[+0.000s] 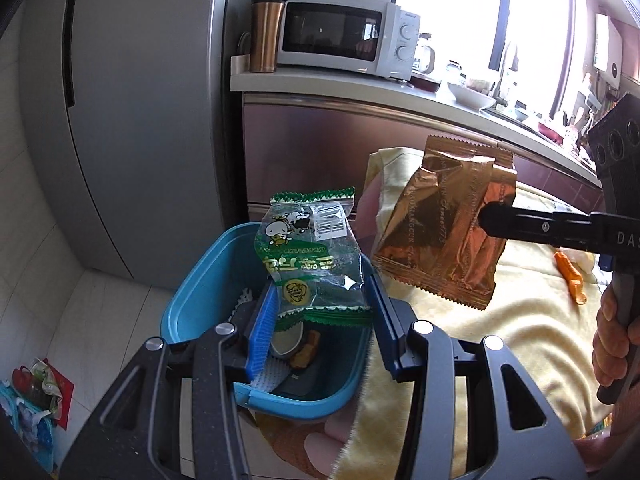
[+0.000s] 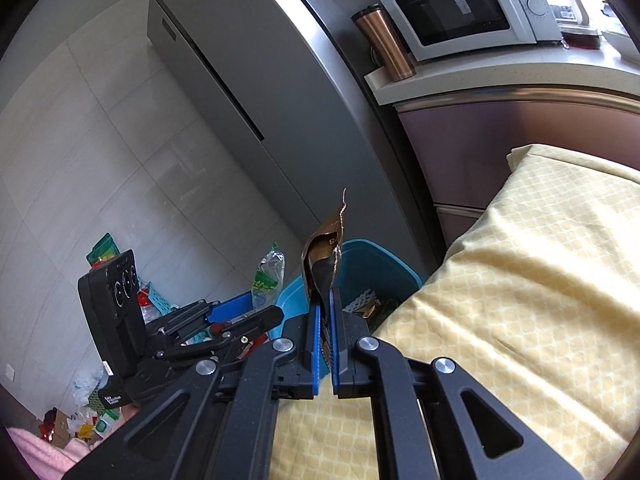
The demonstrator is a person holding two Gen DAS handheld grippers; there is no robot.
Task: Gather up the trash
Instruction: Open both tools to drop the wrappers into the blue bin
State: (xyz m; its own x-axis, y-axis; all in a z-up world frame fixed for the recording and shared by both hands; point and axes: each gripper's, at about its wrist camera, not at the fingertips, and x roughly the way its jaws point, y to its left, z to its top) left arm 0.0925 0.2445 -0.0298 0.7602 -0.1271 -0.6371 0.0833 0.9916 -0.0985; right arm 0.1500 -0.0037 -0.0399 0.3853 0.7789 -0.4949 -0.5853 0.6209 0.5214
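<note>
My left gripper [image 1: 322, 300] holds a green and clear snack wrapper [image 1: 310, 256] between its blue pads, right above the blue bin [image 1: 192, 300]. The bin holds several bits of trash. My right gripper [image 2: 326, 316] is shut on a copper foil wrapper [image 2: 324, 256], held edge-on just short of the bin [image 2: 380, 264]. In the left wrist view that foil wrapper [image 1: 444, 224] hangs to the right of the bin over the yellow cloth, pinched by the right gripper's fingers [image 1: 496, 220]. An orange scrap [image 1: 572, 276] lies on the cloth.
The yellow tablecloth [image 2: 520, 300] covers the table beside the bin. A grey fridge [image 1: 140, 120] stands behind. A counter holds a microwave [image 1: 344, 36] and a copper tumbler [image 1: 266, 34]. Loose packaging litters the floor at the left [image 1: 36, 396].
</note>
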